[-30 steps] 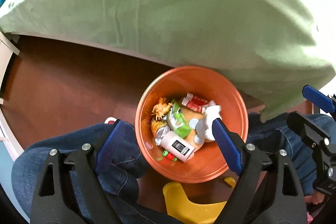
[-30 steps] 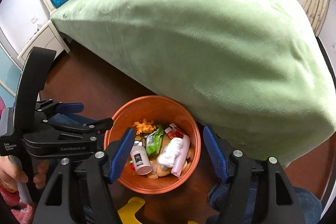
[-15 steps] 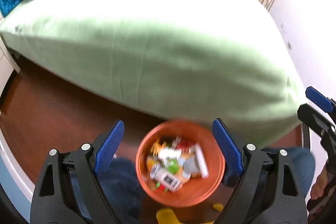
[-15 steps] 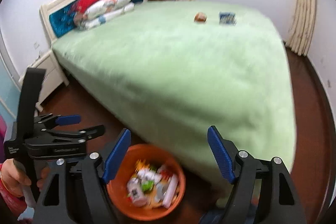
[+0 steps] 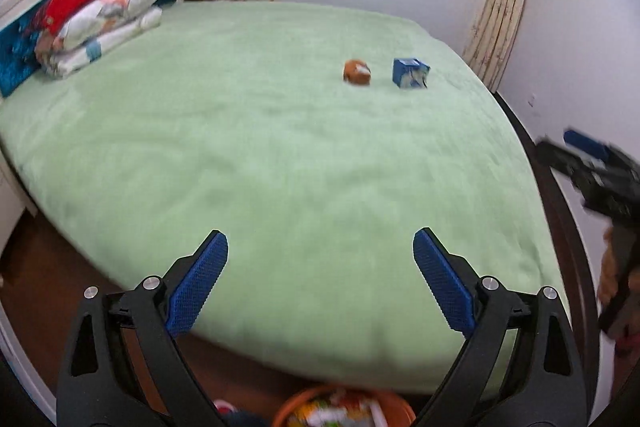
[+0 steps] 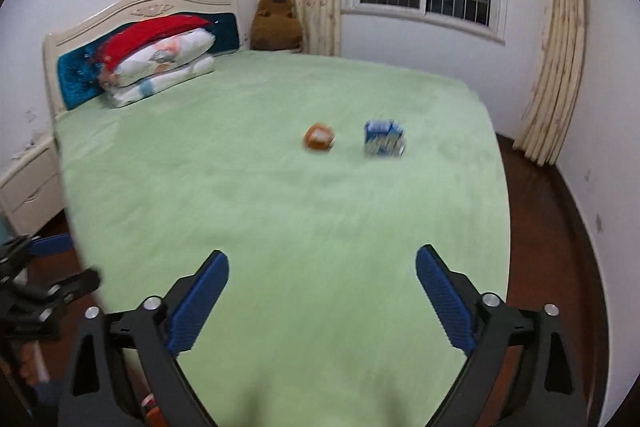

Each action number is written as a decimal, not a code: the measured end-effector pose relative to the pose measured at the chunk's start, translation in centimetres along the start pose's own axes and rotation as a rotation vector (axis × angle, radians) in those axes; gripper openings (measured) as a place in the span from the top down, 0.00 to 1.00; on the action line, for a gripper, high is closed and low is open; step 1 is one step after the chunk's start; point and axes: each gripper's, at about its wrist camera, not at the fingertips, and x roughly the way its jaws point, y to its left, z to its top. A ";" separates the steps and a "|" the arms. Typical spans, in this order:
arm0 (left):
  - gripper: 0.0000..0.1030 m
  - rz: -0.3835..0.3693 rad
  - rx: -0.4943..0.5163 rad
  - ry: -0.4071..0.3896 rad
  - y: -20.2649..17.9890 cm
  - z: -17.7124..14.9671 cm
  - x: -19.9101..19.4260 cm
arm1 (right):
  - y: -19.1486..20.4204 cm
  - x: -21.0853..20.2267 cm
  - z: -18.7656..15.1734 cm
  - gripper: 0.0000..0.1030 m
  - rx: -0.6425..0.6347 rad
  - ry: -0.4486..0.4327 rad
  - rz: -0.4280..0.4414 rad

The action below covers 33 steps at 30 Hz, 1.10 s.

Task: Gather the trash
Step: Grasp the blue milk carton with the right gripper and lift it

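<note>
Left wrist view: the left gripper (image 5: 320, 267), jaws just widened and empty, hangs over the green bedspread (image 5: 240, 155). A crumpled orange wrapper (image 5: 357, 71) and blue carton (image 5: 410, 73) lie upper centre; the orange plastic bin (image 5: 344, 409) sits at bottom edge.

Right wrist view: the right gripper (image 6: 322, 281), jaws just spread wide, holds nothing; the wrapper (image 6: 319, 136) and carton (image 6: 384, 138) lie mid-frame, apart.

Both views swung up from orange bin (image 5: 344, 409) to bed (image 5: 280, 167); hand-held grippers' jaws opened wider, empty.

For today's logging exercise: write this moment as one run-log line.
left gripper: open, empty, jaws just opened | right gripper: open, empty, jaws just opened | on bed: orange wrapper, blue carton | orange bin: holds trash
</note>
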 end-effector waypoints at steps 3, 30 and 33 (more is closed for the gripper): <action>0.11 0.011 0.023 -0.007 0.1 2.9 3.2 | -2.1 6.3 4.2 0.05 0.010 0.007 -0.022; 0.11 0.040 0.068 0.118 -1.2 16.9 24.3 | -10.4 34.3 17.0 0.05 0.131 0.247 -0.081; 0.11 0.056 0.071 0.119 -1.7 17.4 25.2 | -9.1 35.5 16.8 0.06 0.052 0.293 -0.143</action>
